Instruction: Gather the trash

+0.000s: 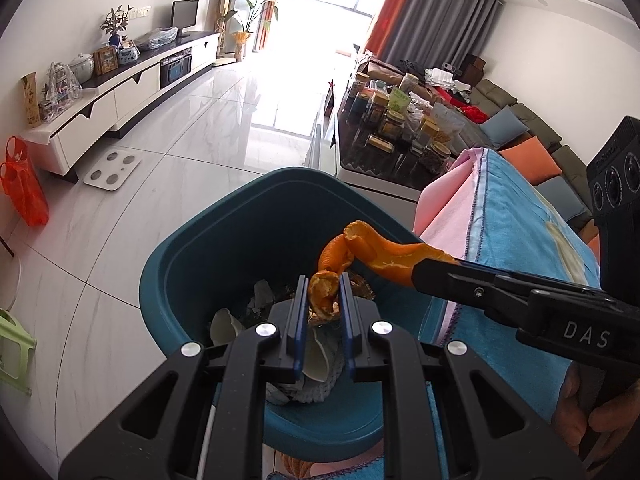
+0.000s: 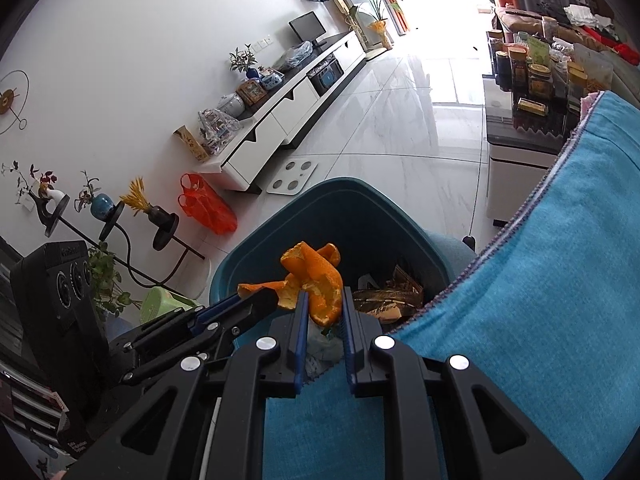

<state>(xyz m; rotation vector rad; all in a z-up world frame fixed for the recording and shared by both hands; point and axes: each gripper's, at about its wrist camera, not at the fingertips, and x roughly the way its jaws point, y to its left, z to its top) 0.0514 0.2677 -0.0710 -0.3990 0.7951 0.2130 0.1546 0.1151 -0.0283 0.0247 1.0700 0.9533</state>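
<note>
Pale marble floor tiles [image 1: 192, 184] ran toward a bright window, and a blue cloth [image 2: 540, 280] covered the bench beside a teal bin [image 1: 224, 236]. Above the bin's opening, the left tool [image 1: 324, 292] and the right tool [image 2: 324, 304] were each clamped on orange peel [image 1: 372, 248], their pieces touching. Eggshell [image 1: 224, 326] and wrappers [image 2: 396, 296] lay inside the bin.

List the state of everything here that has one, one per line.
Left gripper: shut on orange peel.
Right gripper: shut on the same orange peel.
Teal bin: open-topped, partly filled with trash.
Blue cloth: draped beside the bin.
</note>
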